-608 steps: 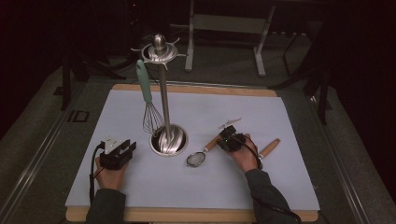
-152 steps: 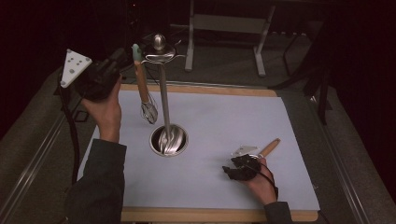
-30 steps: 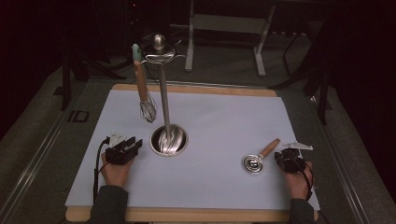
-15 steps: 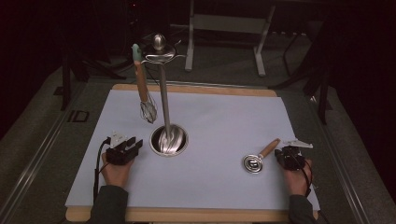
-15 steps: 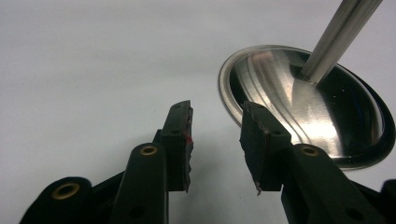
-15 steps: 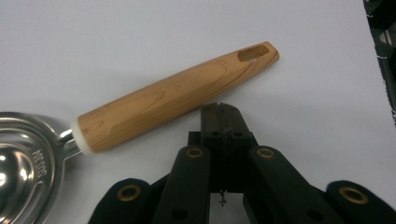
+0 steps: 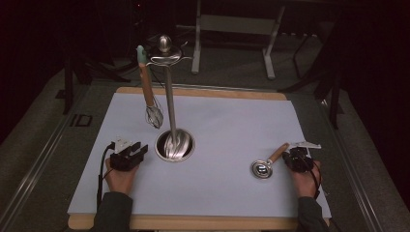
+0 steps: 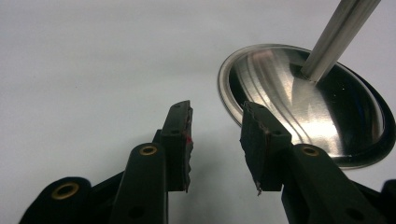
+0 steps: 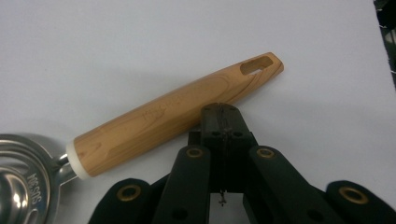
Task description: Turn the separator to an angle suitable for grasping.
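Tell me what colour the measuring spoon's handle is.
Light wood-brown handle with a white collar, clearest in the right gripper view.

Both grippers' black jaws carry brass-ringed screw holes; black cables trail; sleeves are dark grey.

whisk (image 7: 153, 114) left of stand (image 7: 174, 145), strainer (image 7: 268, 163) right

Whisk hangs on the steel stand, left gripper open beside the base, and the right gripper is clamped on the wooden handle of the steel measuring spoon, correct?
Not quite. The right gripper is shut but empty: the right gripper view shows its jaws closed together beside the wooden handle, not around it. The rest holds.
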`<state>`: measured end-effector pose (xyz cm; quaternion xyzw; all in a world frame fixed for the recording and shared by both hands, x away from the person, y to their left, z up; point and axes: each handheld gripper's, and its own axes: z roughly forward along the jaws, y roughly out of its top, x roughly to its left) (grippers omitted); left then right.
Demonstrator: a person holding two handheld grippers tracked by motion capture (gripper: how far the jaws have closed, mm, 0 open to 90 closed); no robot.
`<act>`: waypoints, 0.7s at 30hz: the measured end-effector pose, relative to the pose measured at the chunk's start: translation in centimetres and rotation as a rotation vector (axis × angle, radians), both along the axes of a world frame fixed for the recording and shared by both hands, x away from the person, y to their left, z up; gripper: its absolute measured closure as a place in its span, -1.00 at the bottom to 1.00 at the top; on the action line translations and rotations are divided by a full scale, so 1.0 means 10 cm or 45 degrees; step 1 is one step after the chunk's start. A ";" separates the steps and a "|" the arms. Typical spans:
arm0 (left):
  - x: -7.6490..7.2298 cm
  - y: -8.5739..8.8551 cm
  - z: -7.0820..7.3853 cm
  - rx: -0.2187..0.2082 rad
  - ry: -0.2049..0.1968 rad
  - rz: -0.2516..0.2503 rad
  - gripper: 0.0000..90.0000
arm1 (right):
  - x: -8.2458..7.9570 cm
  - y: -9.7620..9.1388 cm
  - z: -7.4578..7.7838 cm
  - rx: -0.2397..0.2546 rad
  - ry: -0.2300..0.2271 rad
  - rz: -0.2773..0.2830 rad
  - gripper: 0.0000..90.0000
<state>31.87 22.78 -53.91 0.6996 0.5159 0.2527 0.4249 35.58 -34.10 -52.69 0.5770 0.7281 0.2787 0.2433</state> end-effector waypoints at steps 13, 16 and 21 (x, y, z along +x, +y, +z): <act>0.00 0.00 0.00 0.005 -0.002 -0.002 0.41 | 0.11 0.08 0.01 -0.022 0.017 0.033 1.00; 0.00 0.00 0.00 0.005 -0.001 -0.002 0.41 | 0.13 0.09 0.02 -0.021 0.022 0.041 1.00; 0.00 0.00 0.00 0.007 -0.001 -0.003 0.41 | 0.17 0.14 0.02 -0.033 0.030 0.063 1.00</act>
